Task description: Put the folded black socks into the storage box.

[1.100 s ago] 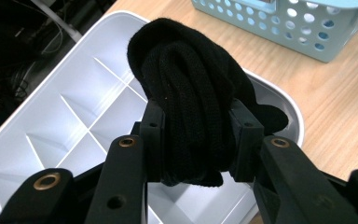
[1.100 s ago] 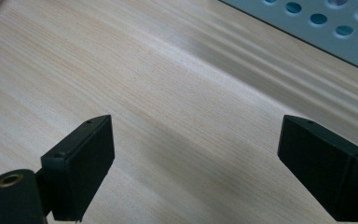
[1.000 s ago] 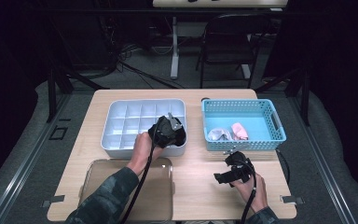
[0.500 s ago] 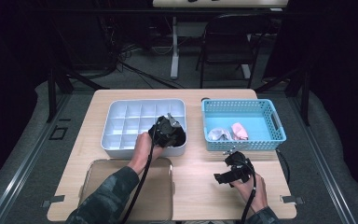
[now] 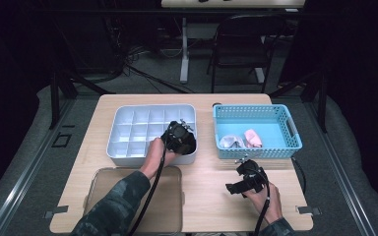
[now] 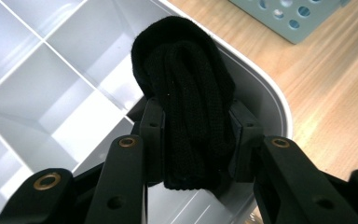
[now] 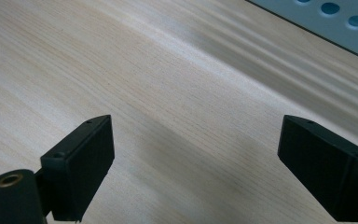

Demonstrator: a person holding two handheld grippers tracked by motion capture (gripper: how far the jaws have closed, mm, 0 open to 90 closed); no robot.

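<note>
1. Black knitted cloth, a rolled sock (image 6: pixel 186 107), is sitting clamped between the jaws of the left gripper (image 5: pixel 181 138), which is hanging over the near right corner of the white divided tray (image 5: pixel 128 129).
2. Seen along the left gripper's own jaws, the sock is hovering above the corner cell of that tray, its free end pointing down towards the rounded rim; I cannot tell whether it is touching the floor of the cell yet.
3. The right gripper (image 5: pixel 240 183) is resting over bare wooden table (image 7: pixel 177 93) to the right of the tray and nearer the person, its jaws standing wide with nothing between them.
4. Right of the tray, the blue basket (image 5: pixel 290 129) is holding a pale bundle (image 5: pixel 231 141) and a pink one (image 5: pixel 253 137), apparently waiting their turn.
5. To do this step well, I would say the sock is needing to go straight down inside the cell walls, clear of the dividers, before the jaws are letting go.
6. Letting go too high is risking the roll springing loose or tipping over the rim onto the table.
</note>
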